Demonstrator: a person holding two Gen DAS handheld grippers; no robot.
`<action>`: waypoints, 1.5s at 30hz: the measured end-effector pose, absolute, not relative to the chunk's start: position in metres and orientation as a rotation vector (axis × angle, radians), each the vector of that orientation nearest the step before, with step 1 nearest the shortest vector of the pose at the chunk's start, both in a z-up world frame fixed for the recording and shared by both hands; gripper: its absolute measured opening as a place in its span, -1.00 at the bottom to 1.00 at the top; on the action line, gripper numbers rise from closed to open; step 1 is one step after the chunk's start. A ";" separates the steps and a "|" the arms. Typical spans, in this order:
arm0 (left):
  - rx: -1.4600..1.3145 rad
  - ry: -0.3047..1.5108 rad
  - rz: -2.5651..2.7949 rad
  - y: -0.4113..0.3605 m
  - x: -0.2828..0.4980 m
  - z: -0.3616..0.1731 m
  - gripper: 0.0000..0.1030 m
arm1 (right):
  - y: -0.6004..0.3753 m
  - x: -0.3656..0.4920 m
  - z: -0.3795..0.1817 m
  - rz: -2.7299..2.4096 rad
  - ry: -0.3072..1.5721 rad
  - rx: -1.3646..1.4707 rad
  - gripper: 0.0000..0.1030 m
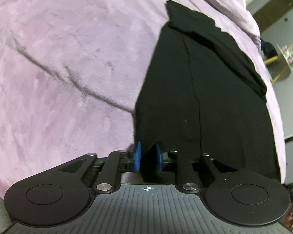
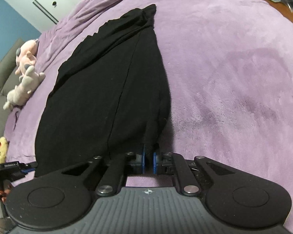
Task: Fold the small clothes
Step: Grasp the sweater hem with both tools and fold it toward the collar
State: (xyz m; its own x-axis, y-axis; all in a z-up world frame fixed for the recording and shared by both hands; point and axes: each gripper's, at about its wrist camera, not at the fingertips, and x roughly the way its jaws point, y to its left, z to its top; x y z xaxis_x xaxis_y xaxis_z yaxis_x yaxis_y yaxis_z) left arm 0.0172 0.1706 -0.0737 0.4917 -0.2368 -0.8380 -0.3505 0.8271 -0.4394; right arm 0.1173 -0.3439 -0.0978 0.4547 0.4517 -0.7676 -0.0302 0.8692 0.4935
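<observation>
A black garment [image 1: 201, 89] is spread on the purple bed cover [image 1: 68, 58], its near left corner pinched by the left hand-held gripper [image 1: 148, 156] and its near right corner clamped by the right hand-held gripper [image 2: 148, 159], beside soft toys [image 2: 25, 74]

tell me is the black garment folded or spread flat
Partly folded: the black garment lies on the purple blanket with a layer doubled over along its far edge.
</observation>
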 end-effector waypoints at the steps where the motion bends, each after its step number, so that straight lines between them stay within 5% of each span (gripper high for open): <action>1: -0.626 1.075 0.076 0.171 0.018 -0.074 -0.24 | -0.346 0.118 -0.098 0.309 1.065 0.465 -0.87; 9: -0.640 1.064 0.022 0.171 0.019 -0.076 -0.03 | -0.353 0.119 -0.098 0.333 1.052 0.560 -0.87; 12: -0.649 1.060 0.006 0.167 0.020 -0.077 -0.28 | -0.353 0.120 -0.096 0.347 1.045 0.573 -0.87; 13: -0.648 1.069 -0.014 0.165 0.022 -0.078 -0.66 | -0.352 0.121 -0.095 0.355 1.042 0.577 -0.87; 16: -0.607 1.080 -0.059 0.159 0.025 -0.073 -0.83 | -0.351 0.125 -0.091 0.382 1.035 0.594 -0.87; 29: -0.807 0.828 -0.186 0.174 0.123 0.002 -0.86 | -0.343 0.231 -0.068 0.372 0.880 0.759 -0.88; 39: -0.927 0.900 0.171 0.206 0.225 -0.051 -0.88 | -0.313 0.328 -0.087 0.183 0.890 0.691 -0.87; 42: -0.938 0.875 0.206 0.218 0.232 -0.058 -0.85 | -0.310 0.330 -0.072 0.171 0.797 0.542 -0.64; 44: -0.958 0.784 0.150 0.224 0.224 -0.054 -0.55 | -0.315 0.318 -0.062 0.165 0.686 0.462 -0.03; 45: -0.915 0.751 0.115 0.225 0.219 -0.050 -0.43 | -0.317 0.312 -0.061 0.180 0.667 0.411 0.02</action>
State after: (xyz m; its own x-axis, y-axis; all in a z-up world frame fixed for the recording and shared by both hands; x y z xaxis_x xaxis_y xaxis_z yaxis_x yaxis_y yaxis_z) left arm 0.2191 0.2246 -0.0498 0.7437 -0.2158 -0.6327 -0.3945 0.6224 -0.6760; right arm 0.3123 -0.3168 -0.0610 0.7741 0.2910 -0.5621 -0.0313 0.9046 0.4252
